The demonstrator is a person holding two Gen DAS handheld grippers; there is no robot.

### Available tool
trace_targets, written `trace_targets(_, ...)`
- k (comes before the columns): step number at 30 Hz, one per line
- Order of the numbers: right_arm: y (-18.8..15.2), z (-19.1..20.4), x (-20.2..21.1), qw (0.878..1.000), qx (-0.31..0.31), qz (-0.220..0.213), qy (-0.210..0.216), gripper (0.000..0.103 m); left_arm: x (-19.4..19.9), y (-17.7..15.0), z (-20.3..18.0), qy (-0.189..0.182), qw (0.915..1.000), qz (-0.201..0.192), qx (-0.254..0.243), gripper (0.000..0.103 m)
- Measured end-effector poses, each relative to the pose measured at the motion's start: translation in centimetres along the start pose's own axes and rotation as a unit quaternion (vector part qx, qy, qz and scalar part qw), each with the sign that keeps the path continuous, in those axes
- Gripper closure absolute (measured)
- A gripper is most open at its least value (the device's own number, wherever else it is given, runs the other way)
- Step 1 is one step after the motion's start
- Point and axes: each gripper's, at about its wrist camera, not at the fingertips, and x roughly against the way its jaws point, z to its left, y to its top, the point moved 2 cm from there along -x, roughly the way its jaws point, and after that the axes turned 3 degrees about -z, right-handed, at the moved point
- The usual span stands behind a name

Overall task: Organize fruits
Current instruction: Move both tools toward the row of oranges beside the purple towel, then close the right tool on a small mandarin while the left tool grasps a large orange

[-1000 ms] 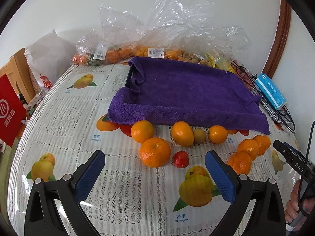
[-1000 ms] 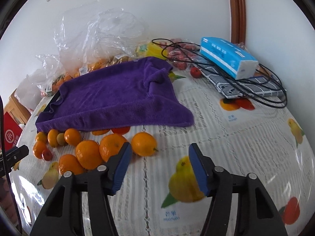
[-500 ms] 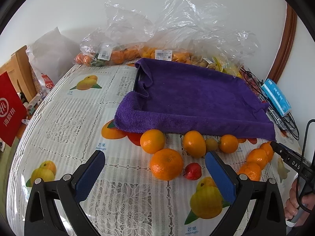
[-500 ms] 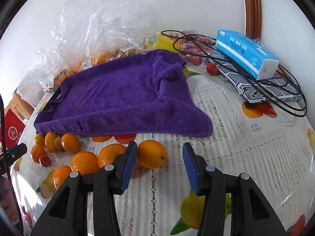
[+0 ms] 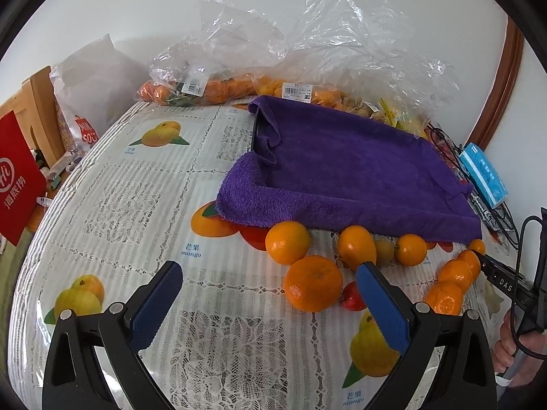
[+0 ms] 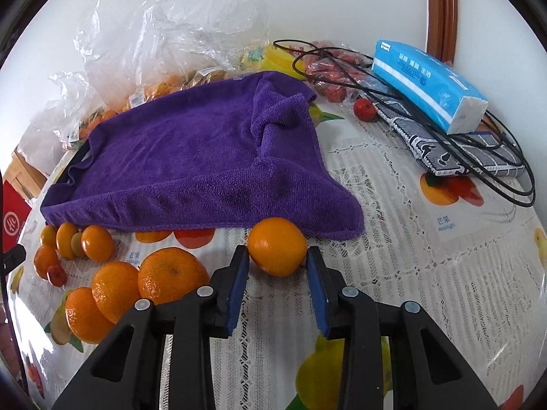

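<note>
Several oranges lie loose on the tablecloth along the front edge of a purple towel (image 5: pixel 345 167) draped over a tray. My right gripper (image 6: pixel 277 259) is open, its blue pads (image 6: pixel 237 283) on either side of one orange (image 6: pixel 277 246) at the towel's front right corner, close but with no firm grip shown. My left gripper (image 5: pixel 270 294) is open and empty, with a large orange (image 5: pixel 312 283) and a small red fruit (image 5: pixel 352 299) just ahead between its pads. More oranges (image 6: pixel 171 273) sit to the left of the right gripper.
Clear plastic bags of fruit (image 5: pixel 239 82) line the wall behind the towel. A blue tissue pack (image 6: pixel 427 83), black cables (image 6: pixel 478 157) and a patterned pouch lie at the right. A red bag (image 5: pixel 15 177) stands off the table's left edge.
My right gripper has moved forward so its pads now flank the orange, and the pads have drawn closer together. My left gripper has shifted left, so the fruit sits further right in its view.
</note>
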Motion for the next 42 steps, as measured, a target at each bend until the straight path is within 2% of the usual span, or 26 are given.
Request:
trace_targets(8, 0.4, -0.3, -0.6, 1.000, -0.002, -0.007, 0.002, 0.069, -1.0, -0.8, -0.2, -0.010, 0.9996, 0.024, -0.007, 0.001)
trace_targets(12, 0.5, -0.5, -0.6, 1.000, -0.003, -0.009, 0.005, 0.069, -1.6, -0.9, -0.9, -0.016, 0.9994, 0.030, -0.013, 0.006)
trace_targets(18, 0.0, -0.5, 0.4, 1.000, 0.002, -0.017, 0.002, 0.069, -3.0, -0.7, -0.8, -0.031, 0.9984, 0.046, 0.009, 0.026)
trace_targets(24, -0.1, -0.4, -0.1, 1.000, 0.004, -0.008, 0.003, 0.068, -3.4, -0.7, -1.0, -0.049, 0.9975, 0.048, 0.019, 0.039)
trace_targets(27, 0.2, -0.3, -0.3, 1.000, 0.001, -0.009, 0.003, 0.069, -3.4, -0.8, -1.4, -0.057, 0.9972, 0.048, 0.009, 0.052)
trace_targets(28, 0.2, -0.3, -0.4, 1.000, 0.002, -0.010, 0.003, 0.069, -3.4, -0.9, -1.6, -0.065, 0.9967, 0.050, 0.005, 0.061)
trace_targets(29, 0.2, -0.3, -0.4, 1.000, 0.002, -0.010, 0.004, 0.069, -3.4, -0.9, -1.8, -0.068, 0.9963, 0.052, 0.002, 0.063)
trace_targets(37, 0.2, 0.2, 1.7, 0.999, 0.011, -0.030, 0.000, 0.070, -2.4, -1.1, -1.2, -0.066, 0.9969, 0.042, 0.006, 0.063)
trace_targets(38, 0.3, 0.3, 2.0, 0.999, 0.011, -0.032, 0.000, 0.072, -2.2, -1.1, -1.1, -0.065, 0.9970, 0.040, 0.007, 0.063)
trace_targets(39, 0.4, 0.4, 2.4, 0.999, 0.010, -0.035, 0.003, 0.083, -1.9, -0.9, -0.9, -0.065, 0.9971, 0.037, 0.010, 0.063)
trace_targets(40, 0.6, 0.5, 2.7, 0.999, 0.008, -0.035, 0.005, 0.088, -1.7, -0.8, -0.8, -0.065, 0.9972, 0.034, 0.011, 0.063)
trace_targets(42, 0.8, 0.7, 3.4, 0.999, 0.005, -0.040, 0.011, 0.088, -1.1, -0.7, -0.5, -0.061, 0.9978, 0.023, 0.010, 0.063)
